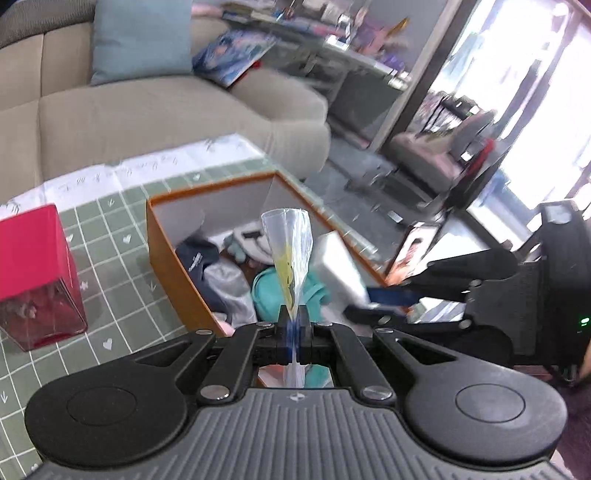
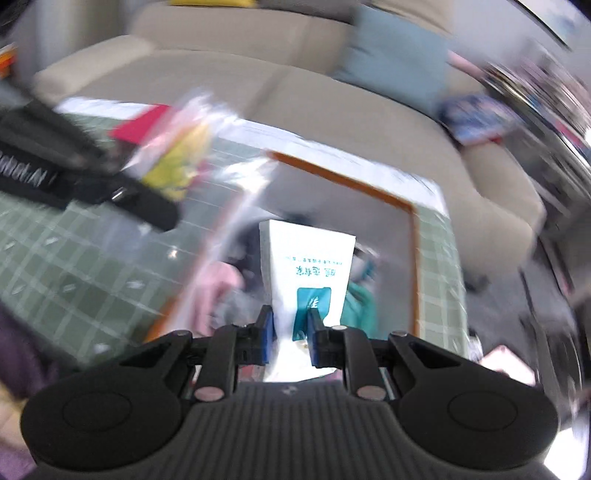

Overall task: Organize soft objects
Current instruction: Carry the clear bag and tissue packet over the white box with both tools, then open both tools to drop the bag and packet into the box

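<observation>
Left gripper clenched on clear plastic bag, bag's long axis running straight ahead of jaws. Right gripper clamped white tissue pack, pack upright. Orange box lay directly below-ahead of both, soft items inside; right nearer.

Blurred beyond reading: shelf clutter behind the sofa; smeared too, clothes inside the orange box.

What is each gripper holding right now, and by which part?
Left gripper: clear plastic bag, pinched at one narrow end. Right gripper: white packet, clamped near its end.
</observation>
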`<state>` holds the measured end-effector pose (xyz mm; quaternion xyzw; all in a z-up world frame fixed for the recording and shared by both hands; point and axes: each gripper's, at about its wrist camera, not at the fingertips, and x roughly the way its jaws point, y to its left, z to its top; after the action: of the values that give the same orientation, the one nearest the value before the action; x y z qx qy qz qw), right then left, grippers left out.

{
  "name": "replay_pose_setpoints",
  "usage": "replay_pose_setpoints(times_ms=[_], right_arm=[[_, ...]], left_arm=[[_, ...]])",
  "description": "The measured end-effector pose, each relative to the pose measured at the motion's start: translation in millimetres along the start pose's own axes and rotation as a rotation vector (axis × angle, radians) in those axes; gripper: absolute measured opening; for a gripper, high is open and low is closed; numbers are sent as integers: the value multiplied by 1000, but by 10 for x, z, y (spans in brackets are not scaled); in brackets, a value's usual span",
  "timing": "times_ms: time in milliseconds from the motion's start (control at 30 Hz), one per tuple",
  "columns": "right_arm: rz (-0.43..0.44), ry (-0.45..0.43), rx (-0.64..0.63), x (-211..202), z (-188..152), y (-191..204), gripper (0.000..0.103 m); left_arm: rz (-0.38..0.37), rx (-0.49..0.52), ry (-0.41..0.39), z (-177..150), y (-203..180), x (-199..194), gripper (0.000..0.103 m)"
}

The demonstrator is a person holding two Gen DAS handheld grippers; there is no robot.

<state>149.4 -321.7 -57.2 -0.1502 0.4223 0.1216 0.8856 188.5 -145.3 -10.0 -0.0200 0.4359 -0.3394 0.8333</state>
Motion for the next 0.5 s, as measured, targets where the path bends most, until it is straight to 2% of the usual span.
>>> replay_pose_setpoints(times_ms=[200,500], right_arm=[[-23,90,139,333,-149,-275,17],[-14,175,115,567,-244,-310,18]], left_arm=[[57,-25,118,-18,-118,481,1],[147,-2,296,-81,-237,920,2]])
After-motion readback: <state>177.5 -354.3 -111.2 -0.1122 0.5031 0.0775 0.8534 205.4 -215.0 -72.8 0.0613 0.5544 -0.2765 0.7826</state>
